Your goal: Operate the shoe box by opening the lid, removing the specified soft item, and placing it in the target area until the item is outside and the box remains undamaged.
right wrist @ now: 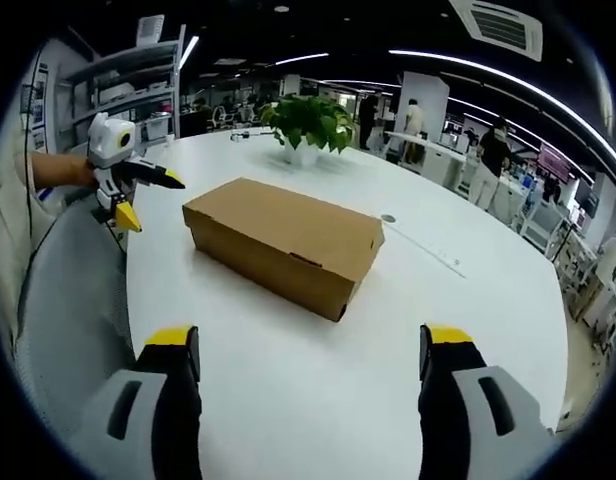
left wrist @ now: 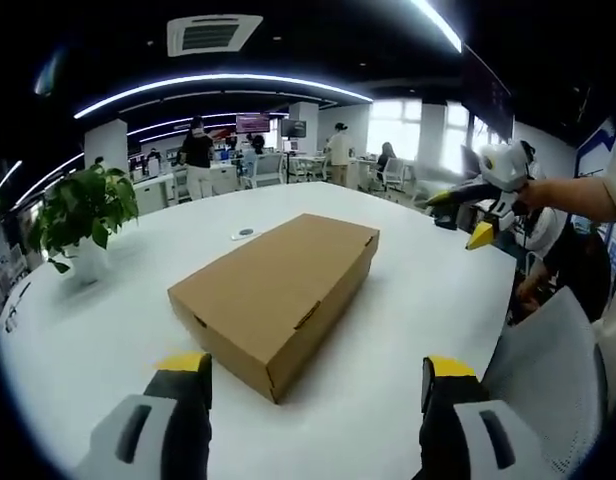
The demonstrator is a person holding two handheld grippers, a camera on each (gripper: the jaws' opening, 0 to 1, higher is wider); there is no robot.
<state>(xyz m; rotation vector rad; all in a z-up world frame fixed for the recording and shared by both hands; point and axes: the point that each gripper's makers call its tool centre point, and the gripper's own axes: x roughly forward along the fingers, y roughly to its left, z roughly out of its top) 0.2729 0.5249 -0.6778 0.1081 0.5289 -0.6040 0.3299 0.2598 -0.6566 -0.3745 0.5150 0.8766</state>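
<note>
A closed brown cardboard shoe box point(left wrist: 278, 292) lies flat on the white table point(left wrist: 428, 300), its lid down. In the left gripper view my left gripper point(left wrist: 318, 375) stands open just short of the box's near corner. The right gripper point(left wrist: 466, 215) comes in from the right, held by a hand above the table's far edge, jaws apart. In the right gripper view the shoe box point(right wrist: 284, 243) sits mid-table beyond my open right gripper point(right wrist: 310, 350). The left gripper point(right wrist: 148, 197) shows at the left, open, held over the table's edge. What is inside the box is hidden.
A potted green plant point(left wrist: 80, 212) in a white pot stands near the table's edge, plant point(right wrist: 310, 125) beyond the box in the right gripper view. A small round disc point(left wrist: 245, 233) lies on the table. A grey chair back point(left wrist: 553, 370) stands beside the table. People stand at desks far behind.
</note>
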